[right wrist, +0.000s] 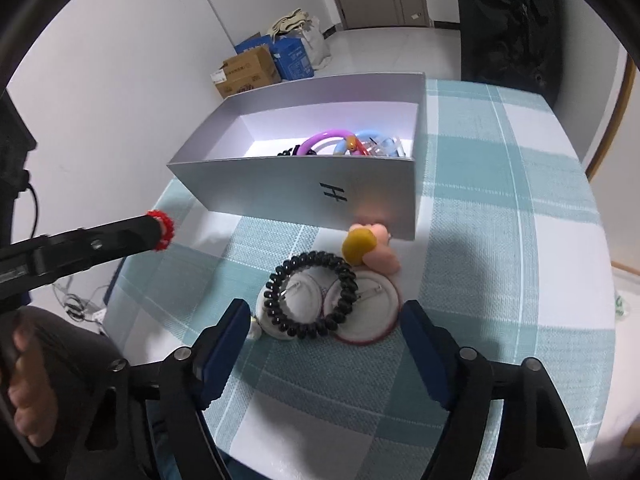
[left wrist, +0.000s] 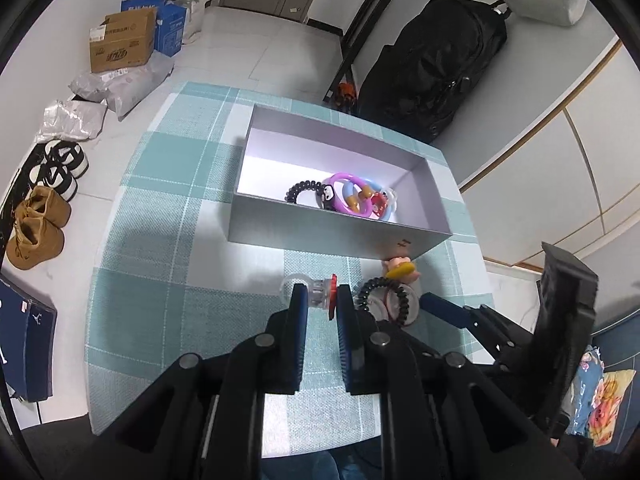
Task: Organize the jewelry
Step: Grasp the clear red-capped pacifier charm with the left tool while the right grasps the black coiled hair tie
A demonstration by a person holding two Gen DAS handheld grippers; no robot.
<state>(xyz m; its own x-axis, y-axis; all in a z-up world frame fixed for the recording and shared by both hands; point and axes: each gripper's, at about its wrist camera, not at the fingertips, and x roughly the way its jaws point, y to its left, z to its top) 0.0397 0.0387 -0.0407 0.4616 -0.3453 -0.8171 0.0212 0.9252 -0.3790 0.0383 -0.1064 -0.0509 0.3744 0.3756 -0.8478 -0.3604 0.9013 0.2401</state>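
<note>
My left gripper (left wrist: 320,296) is shut on a clear ring with a red flower (left wrist: 326,294), held above the cloth in front of the grey box (left wrist: 320,236); the flower also shows in the right wrist view (right wrist: 162,230). The box (right wrist: 280,188) holds a black coil hair tie (left wrist: 300,191), a purple bracelet (left wrist: 340,196) and other colourful pieces. My right gripper (right wrist: 322,332) is open, its fingers on either side of a black coil hair tie (right wrist: 312,294) lying on two round white badges (right wrist: 368,312). A yellow and pink charm (right wrist: 366,250) lies by the box.
The table has a teal and white checked cloth (right wrist: 500,240). A black backpack (left wrist: 436,76) stands behind the table. Cardboard boxes (left wrist: 122,42), bags and shoes (left wrist: 36,228) lie on the floor to the left.
</note>
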